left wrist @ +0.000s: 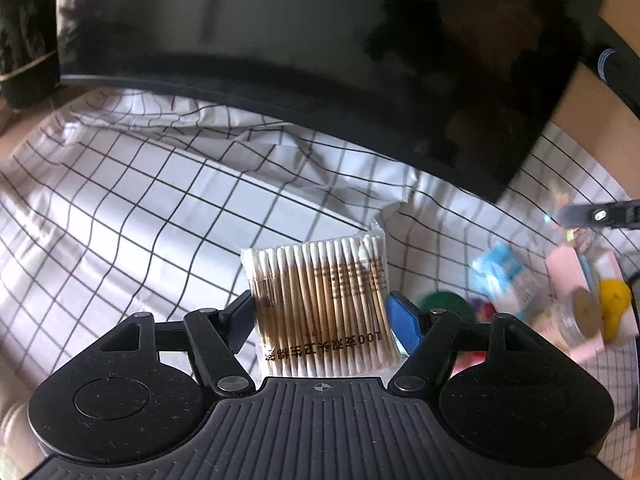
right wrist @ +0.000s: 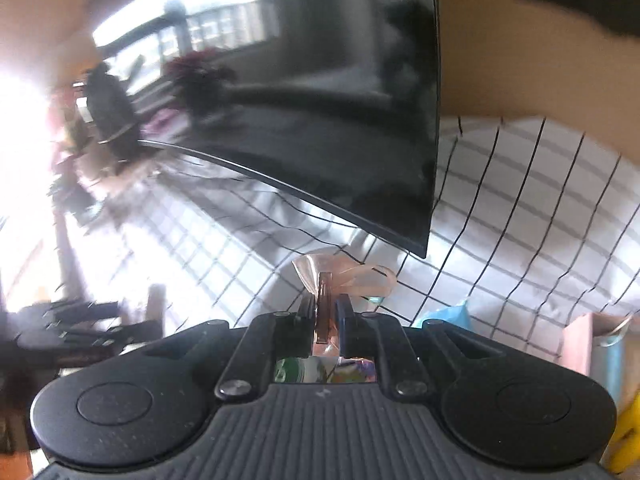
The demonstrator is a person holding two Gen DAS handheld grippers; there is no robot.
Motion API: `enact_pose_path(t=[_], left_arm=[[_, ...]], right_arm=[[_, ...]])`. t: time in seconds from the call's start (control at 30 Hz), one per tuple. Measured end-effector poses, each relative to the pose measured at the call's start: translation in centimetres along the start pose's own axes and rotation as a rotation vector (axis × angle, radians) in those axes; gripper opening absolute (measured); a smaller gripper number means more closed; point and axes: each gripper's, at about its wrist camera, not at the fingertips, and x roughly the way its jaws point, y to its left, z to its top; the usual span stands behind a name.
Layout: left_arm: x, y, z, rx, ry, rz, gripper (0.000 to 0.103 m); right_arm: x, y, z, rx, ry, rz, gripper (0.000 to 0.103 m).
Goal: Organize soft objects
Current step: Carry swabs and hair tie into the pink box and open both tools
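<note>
My left gripper point(left wrist: 322, 312) is shut on a clear pack of wooden cotton swabs point(left wrist: 324, 304), held upright above the checked cloth point(left wrist: 132, 216). My right gripper point(right wrist: 326, 312) is shut on a thin pinkish packet with a looped strap point(right wrist: 344, 276), held above the same cloth point(right wrist: 520, 208). The right gripper's tip point(left wrist: 600, 214) shows at the far right of the left wrist view.
A large dark monitor point(left wrist: 320, 40) leans over the cloth at the back; it also fills the right wrist view point(right wrist: 340, 120). A pile of small items lies at the right: a blue packet point(left wrist: 504, 268), a yellow object point(left wrist: 614, 300), a pink box point(left wrist: 568, 276), a green round object point(left wrist: 444, 304).
</note>
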Motion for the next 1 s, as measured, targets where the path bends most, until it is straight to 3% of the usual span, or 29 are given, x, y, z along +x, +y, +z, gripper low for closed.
enact_pose_path(t=[0.33,0.57,0.77,1.0], left_arm=[[-2.4,-7.5,-1.4,0.078,0.043,-0.053,0.075],[-0.8,-15.0,-3.6,0.157,0.112,-0.140,0.075],[1.7,-22.1,-5.8,0.229,0.203,-0.243,0.075],[4.4,-30.6,-6.9,0.304,0.249,-0.375,0.075]], right_arm=[[-9.7,-4.4,-5.8,-0.021,-0.074,0.038,0.011],[-11.7,-9.2,-10.4,0.050,-0.105,0.023,0.011],[-13.6,-13.5,-14.7,0.105,-0.148,-0.041,0.011],[-16.2,-19.3,-18.1,0.218,-0.226,-0.167,0.011]])
